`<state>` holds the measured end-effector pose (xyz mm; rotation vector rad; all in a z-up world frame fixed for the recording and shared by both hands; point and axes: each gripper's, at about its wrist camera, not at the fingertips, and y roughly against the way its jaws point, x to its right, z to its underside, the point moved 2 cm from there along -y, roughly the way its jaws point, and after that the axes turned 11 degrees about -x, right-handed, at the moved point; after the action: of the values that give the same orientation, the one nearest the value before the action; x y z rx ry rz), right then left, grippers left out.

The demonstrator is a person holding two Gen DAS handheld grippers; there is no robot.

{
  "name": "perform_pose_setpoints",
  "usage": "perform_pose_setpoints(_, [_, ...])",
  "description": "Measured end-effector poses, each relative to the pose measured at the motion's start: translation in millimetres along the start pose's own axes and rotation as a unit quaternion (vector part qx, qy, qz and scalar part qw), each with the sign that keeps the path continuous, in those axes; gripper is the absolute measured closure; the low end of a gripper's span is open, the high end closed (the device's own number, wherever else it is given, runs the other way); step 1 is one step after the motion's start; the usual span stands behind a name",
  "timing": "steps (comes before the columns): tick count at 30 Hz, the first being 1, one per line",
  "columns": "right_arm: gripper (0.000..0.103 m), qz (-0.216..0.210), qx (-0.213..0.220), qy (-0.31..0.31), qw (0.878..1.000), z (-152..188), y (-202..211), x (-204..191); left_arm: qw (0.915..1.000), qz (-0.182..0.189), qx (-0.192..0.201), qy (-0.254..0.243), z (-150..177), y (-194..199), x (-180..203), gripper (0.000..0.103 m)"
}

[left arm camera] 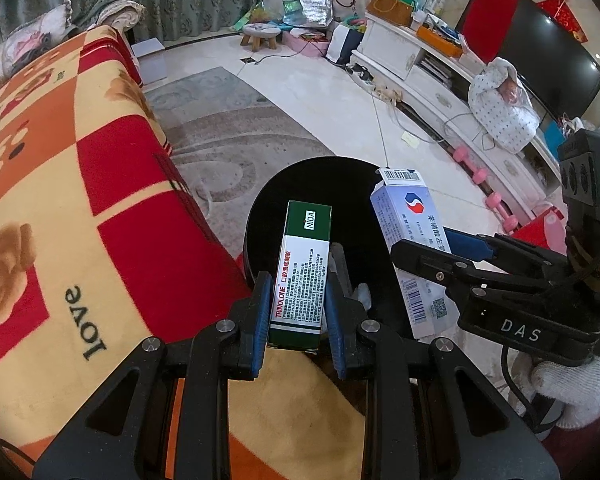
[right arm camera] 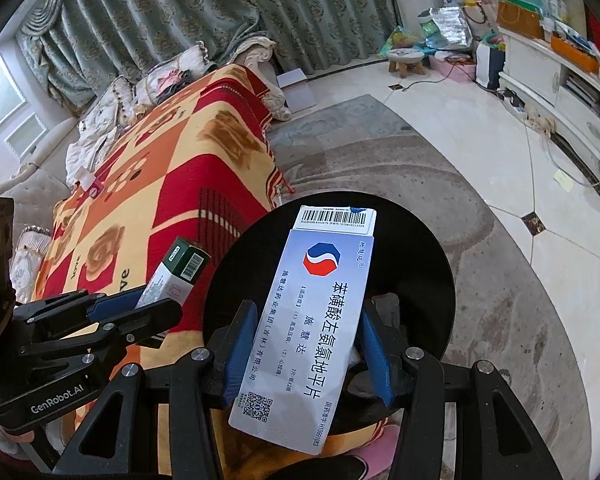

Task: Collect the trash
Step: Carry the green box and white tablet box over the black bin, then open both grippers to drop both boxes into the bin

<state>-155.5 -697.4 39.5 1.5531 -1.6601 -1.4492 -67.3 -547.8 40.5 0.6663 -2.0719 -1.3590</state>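
My left hand-held gripper squeezes a green Trinolone box. My right hand-held gripper squeezes a white-blue pill box — both are over the black trash bin.

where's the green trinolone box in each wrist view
Left wrist: the green box sits bottom centre, clamped in the left gripper.
Right wrist: the same box shows at left of centre, poking up from the left gripper.
Shared landmark: the round black bin just behind both boxes, beside the red and yellow blanket.
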Motion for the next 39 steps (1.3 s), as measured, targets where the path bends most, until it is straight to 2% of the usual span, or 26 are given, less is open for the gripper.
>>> perform_pose_setpoints(35, [0.053, 0.0, -0.009, -0.029, 1.0, -9.1, -18.6, 14.1, 0.9995, 0.028, -0.007, 0.012, -9.0, -15.6, 7.1, 0.078])
perform_pose_setpoints(37, [0.052, 0.002, -0.007, -0.032, 0.999, -9.0, -18.0, 15.0, 0.9993, 0.036, -0.005, 0.011, -9.0, -13.9, 7.9, 0.07])
perform_pose_setpoints(39, [0.051, 0.005, -0.006, -0.037, 0.999, -8.7, -17.0, 16.8, 0.9989, 0.045, 0.0, 0.015, -8.2, -10.2, 5.1, 0.051])
